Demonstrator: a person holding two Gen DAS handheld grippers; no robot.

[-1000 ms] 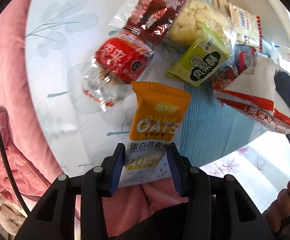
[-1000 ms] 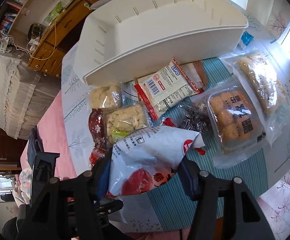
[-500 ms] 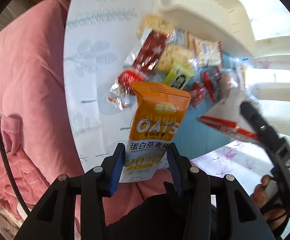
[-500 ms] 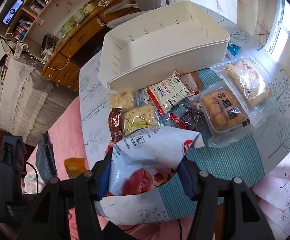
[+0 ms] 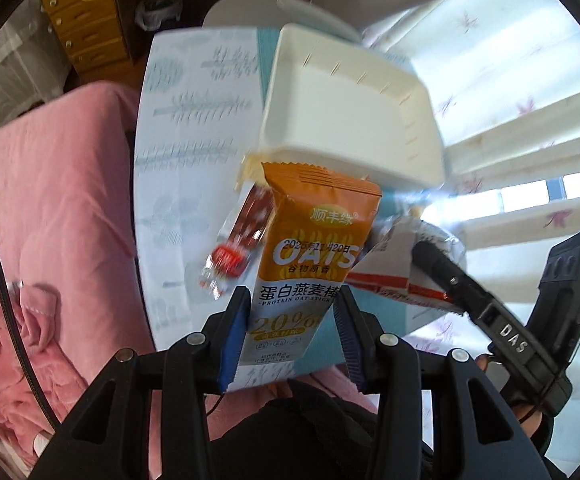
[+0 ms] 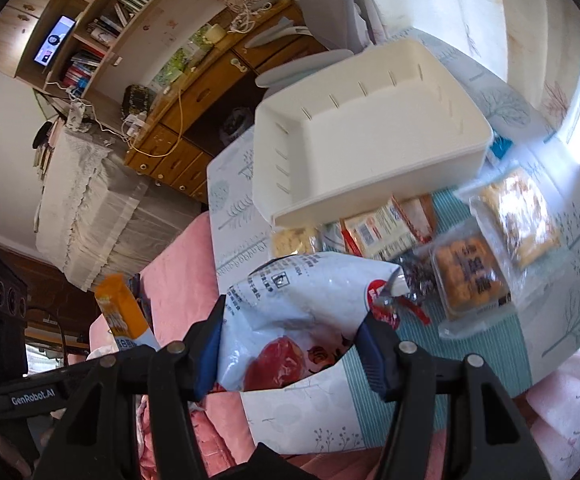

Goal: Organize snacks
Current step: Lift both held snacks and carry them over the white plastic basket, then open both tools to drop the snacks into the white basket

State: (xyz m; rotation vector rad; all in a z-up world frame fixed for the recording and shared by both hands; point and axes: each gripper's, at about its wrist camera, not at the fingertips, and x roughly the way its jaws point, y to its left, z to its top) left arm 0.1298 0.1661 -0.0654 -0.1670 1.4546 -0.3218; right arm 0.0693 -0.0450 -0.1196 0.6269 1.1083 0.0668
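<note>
My left gripper [image 5: 290, 332] is shut on an orange and white oat bar packet [image 5: 310, 256], held upright above the table edge; the bar also shows in the right wrist view [image 6: 120, 314]. My right gripper [image 6: 290, 344] is shut on a white and red snack bag [image 6: 298, 320], which also shows in the left wrist view [image 5: 402, 268]. An empty white bin [image 6: 370, 136] stands on the table beyond both, also in the left wrist view [image 5: 350, 108]. Several snack packets lie in front of the bin, among them an orange cookie pack [image 6: 470, 272].
A red-wrapped snack [image 5: 246, 236] lies on the tablecloth [image 5: 194, 160] left of the oat bar. A pink blanket [image 5: 58, 200] lies along the near table edge. A wooden cabinet [image 6: 194, 112] and shelves stand behind the table. A window is at the right.
Both grippers have risen and pulled back from the table with their packets. The views now tilt toward the white bin, which has come into full view.
</note>
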